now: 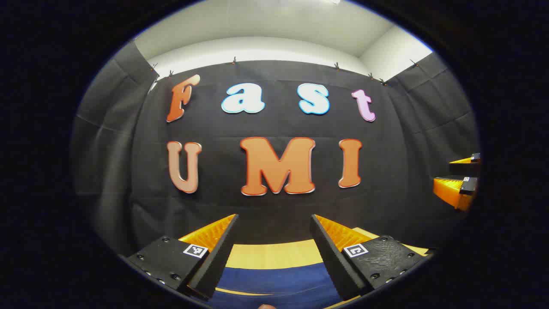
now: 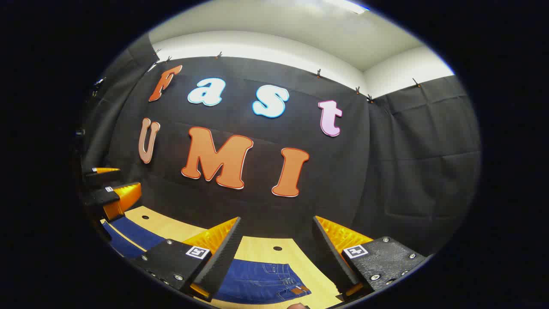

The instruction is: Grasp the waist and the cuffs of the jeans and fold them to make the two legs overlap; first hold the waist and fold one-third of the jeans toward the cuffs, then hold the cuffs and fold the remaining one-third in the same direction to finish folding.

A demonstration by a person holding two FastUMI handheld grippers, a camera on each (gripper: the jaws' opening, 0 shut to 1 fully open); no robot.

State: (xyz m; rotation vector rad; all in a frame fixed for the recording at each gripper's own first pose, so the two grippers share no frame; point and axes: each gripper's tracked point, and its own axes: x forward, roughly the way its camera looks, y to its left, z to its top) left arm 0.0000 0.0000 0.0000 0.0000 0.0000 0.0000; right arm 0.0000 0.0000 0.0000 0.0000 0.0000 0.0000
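Left gripper [image 1: 274, 240]: fingers wide apart, nothing between them, held above the jeans [image 1: 279, 281]. Right gripper [image 2: 276, 242]: fingers likewise spread wide, empty, above the jeans' waist end. Jeans lay flat on the table [image 2: 296, 257], w/ the black cloth wall [image 2: 407, 171] behind the table.

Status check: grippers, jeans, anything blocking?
Left gripper open, right gripper open, both above table. Jeans flat, ungrasped. Nothing blocking.
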